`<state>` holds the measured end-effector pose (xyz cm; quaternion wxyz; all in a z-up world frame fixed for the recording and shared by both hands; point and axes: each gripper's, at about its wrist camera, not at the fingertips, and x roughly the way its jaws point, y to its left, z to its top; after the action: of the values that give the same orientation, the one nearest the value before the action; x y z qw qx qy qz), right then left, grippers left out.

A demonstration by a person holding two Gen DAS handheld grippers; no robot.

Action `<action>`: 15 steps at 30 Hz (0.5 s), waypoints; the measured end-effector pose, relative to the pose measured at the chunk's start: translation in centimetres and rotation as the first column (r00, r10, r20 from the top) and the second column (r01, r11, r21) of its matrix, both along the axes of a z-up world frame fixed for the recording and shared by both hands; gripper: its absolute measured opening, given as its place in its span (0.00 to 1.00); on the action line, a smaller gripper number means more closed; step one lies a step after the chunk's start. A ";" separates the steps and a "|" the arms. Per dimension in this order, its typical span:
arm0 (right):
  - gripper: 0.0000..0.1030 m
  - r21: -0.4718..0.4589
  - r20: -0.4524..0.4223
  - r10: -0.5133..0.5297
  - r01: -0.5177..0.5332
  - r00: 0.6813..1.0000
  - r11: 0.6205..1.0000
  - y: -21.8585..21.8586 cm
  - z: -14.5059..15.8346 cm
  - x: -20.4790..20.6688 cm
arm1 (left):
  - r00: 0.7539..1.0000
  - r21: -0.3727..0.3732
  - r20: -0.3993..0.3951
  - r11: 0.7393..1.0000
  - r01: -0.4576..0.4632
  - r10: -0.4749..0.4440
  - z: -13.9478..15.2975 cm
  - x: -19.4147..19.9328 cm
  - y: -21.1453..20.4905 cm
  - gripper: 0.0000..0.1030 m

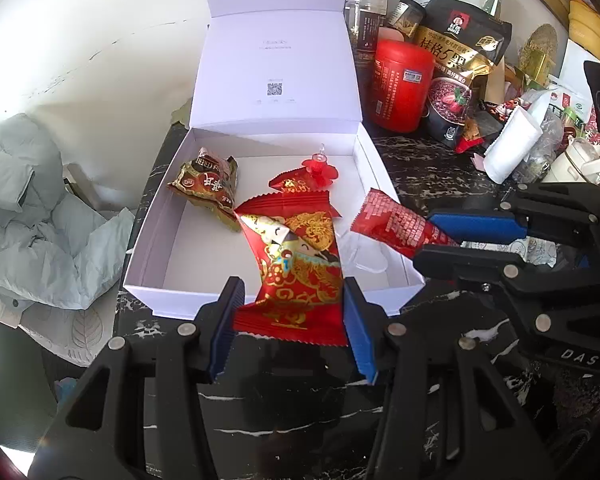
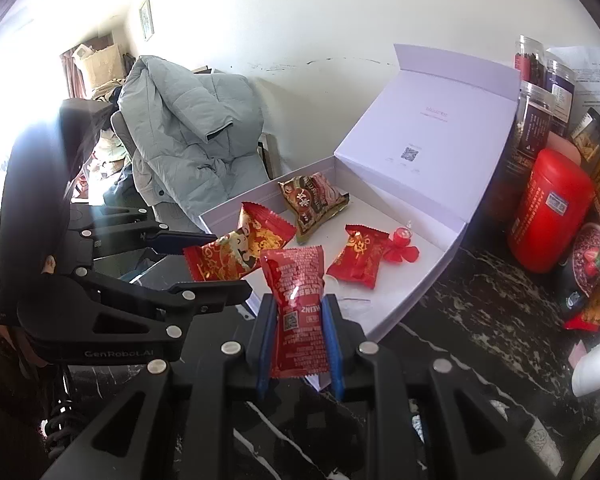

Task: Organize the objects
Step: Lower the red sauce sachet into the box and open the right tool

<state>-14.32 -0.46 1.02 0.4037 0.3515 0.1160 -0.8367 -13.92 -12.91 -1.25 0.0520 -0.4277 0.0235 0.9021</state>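
An open white box (image 1: 162, 236) (image 2: 440, 264) stands on the dark marble table. My left gripper (image 1: 290, 328) is shut on a red and gold snack packet (image 1: 296, 264) (image 2: 236, 254), held over the box's near edge. My right gripper (image 2: 296, 340) (image 1: 444, 236) is shut on a red Heinz sachet (image 2: 296, 304) (image 1: 396, 222), also over the box. Inside the box lie a brown and gold packet (image 1: 206, 182) (image 2: 312, 200), a smaller red packet (image 2: 358, 262) (image 1: 294, 182) and a red flower trinket (image 1: 318, 166) (image 2: 402, 246).
A red canister (image 1: 402, 84) (image 2: 548, 208), clear jars (image 2: 534, 120), a black oat bag (image 1: 456, 76) and loose clutter crowd the table right of the box. A pale green padded jacket (image 1: 24, 216) (image 2: 184, 136) lies left of the table, by the white wall.
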 end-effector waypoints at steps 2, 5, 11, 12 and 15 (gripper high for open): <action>0.22 -0.004 0.004 -0.008 0.008 1.000 1.000 -0.1 -0.1 -0.7 | 1.000 0.001 0.001 1.000 -0.001 0.001 -0.1 -0.9 -0.3 0.46; 0.22 -0.007 0.006 -0.025 0.025 1.000 1.000 -0.1 -0.4 -1.7 | 1.000 -0.001 -0.001 1.000 -0.002 0.002 -0.1 -2.2 -0.6 0.46; 0.22 -0.010 0.003 -0.059 0.059 0.998 0.998 -0.4 -0.4 -3.5 | 1.000 0.005 0.005 1.000 0.007 -0.007 -0.2 -4.5 -1.1 0.46; 0.22 -0.007 0.004 -0.065 0.065 0.998 0.998 -0.5 -0.5 -3.8 | 1.000 0.000 0.007 1.000 0.008 -0.008 -0.3 -4.9 -1.2 0.46; 0.22 -0.005 0.004 -0.076 0.076 0.997 0.997 -0.8 -0.5 -4.5 | 1.000 -0.011 0.005 1.000 0.011 -0.011 -0.3 -5.9 -1.3 0.46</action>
<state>-18.81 -1.24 0.49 0.3726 0.3562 0.0994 -0.8511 -19.83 -14.19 -1.58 0.0544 -0.4300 0.0308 0.9007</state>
